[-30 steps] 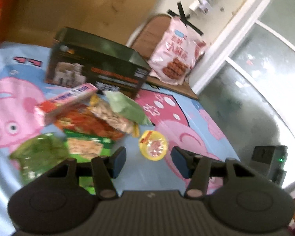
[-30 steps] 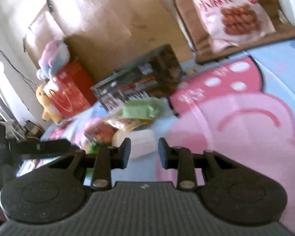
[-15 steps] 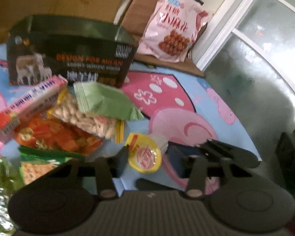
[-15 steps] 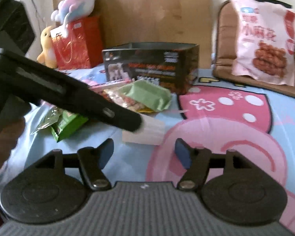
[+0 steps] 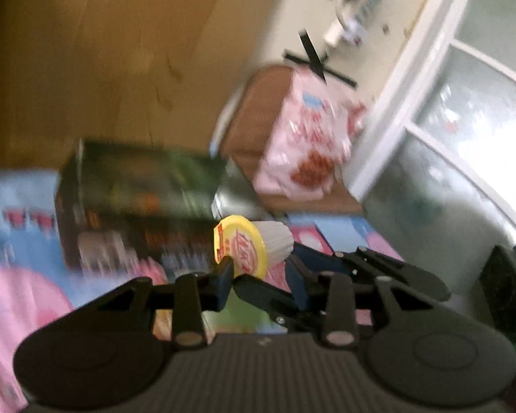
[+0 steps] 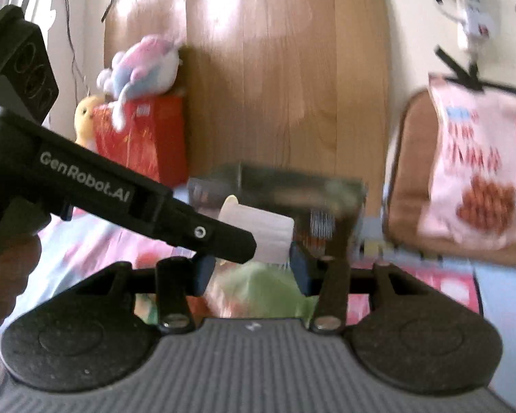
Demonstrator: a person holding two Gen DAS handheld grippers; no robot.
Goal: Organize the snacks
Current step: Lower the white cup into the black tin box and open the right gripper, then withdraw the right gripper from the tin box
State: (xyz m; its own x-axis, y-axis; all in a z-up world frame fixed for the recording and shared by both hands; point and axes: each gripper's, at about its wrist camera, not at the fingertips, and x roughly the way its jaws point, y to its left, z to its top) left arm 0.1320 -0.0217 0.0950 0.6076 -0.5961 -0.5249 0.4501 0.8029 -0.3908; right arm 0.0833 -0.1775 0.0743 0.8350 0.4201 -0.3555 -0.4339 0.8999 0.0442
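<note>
My left gripper (image 5: 232,280) is shut on the rim of a small white jelly cup (image 5: 258,244) with a yellow lid and holds it up in the air in front of the open dark box (image 5: 134,206). In the right wrist view the same cup (image 6: 258,232) hangs between my left gripper's fingers (image 6: 223,237) and the dark box (image 6: 292,192). My right gripper (image 6: 251,273) is open, its pads on either side of the cup's lower end, just below it. A green snack bag (image 6: 261,292) lies underneath.
A large pink snack bag (image 5: 306,137) leans on a brown chair (image 5: 251,130) behind the table; it also shows in the right wrist view (image 6: 474,172). Plush toys and a red bag (image 6: 141,130) stand at the back left. A pink and blue cartoon tablecloth (image 5: 13,292) covers the table.
My left gripper closed on the jelly cup and lifted it off the table toward the dark box. My right gripper opened and came in beside the cup.
</note>
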